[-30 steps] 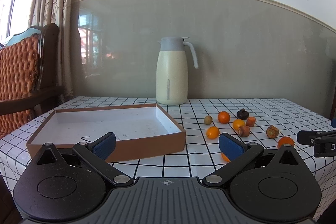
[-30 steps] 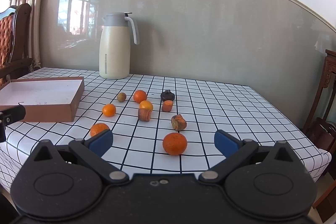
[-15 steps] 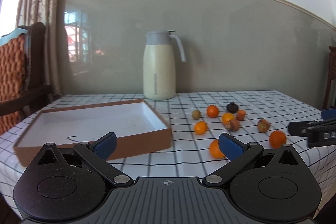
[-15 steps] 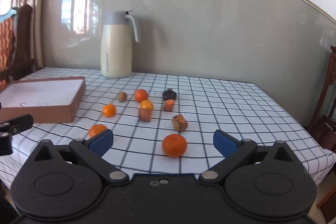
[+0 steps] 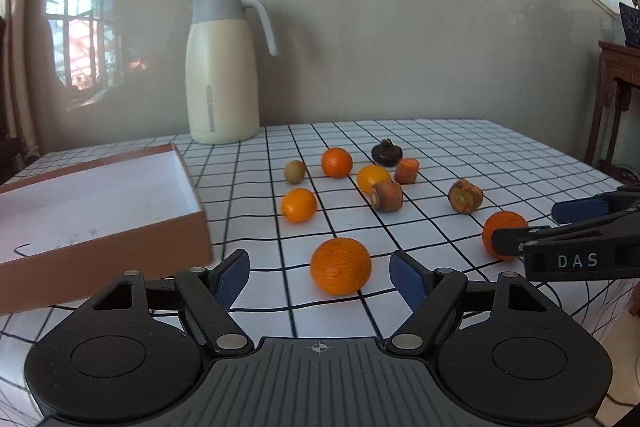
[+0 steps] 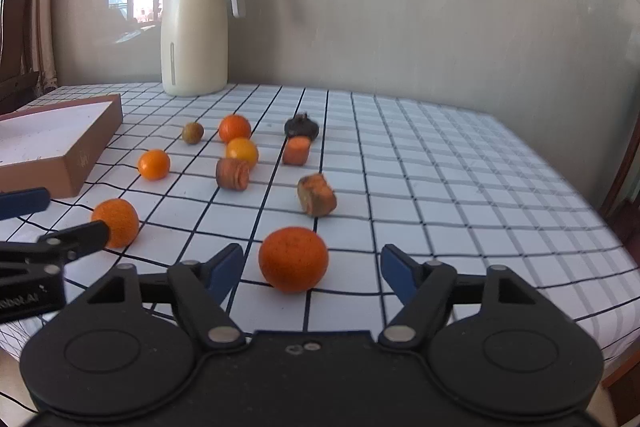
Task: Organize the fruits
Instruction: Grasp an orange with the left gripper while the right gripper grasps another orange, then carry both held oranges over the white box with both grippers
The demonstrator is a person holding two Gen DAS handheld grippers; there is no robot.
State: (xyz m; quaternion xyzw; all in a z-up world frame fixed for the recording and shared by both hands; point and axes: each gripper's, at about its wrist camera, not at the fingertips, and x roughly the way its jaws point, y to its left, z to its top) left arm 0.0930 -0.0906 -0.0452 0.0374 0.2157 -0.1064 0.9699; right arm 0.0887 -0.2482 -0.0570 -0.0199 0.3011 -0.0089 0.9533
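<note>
Nearest up, the left hand-held gripper (image 5: 319, 277) has just been closing its jaws around a big orange (image 5: 341, 265) near the front edge of the worktop (image 5: 460, 147), but the pads aren't touching it, so it's released. Same deal for the right hand-held gripper (image 6: 312, 269): jaws have been closing, second orange (image 6: 293, 259) sits between them, gaps on both sides. Each gripper pokes into the other's view, just beside it. The brown box (image 5: 104, 211) sits at 9 o'clock of the left orange, its near corner close. Further out at 12 o'clock, smaller fruits (image 5: 298, 205) are scattered with checkered cloth between them. The cream jug (image 5: 222, 67) stands by the wall. At 2 o'clock the worktop is bare out to its far edge.
</note>
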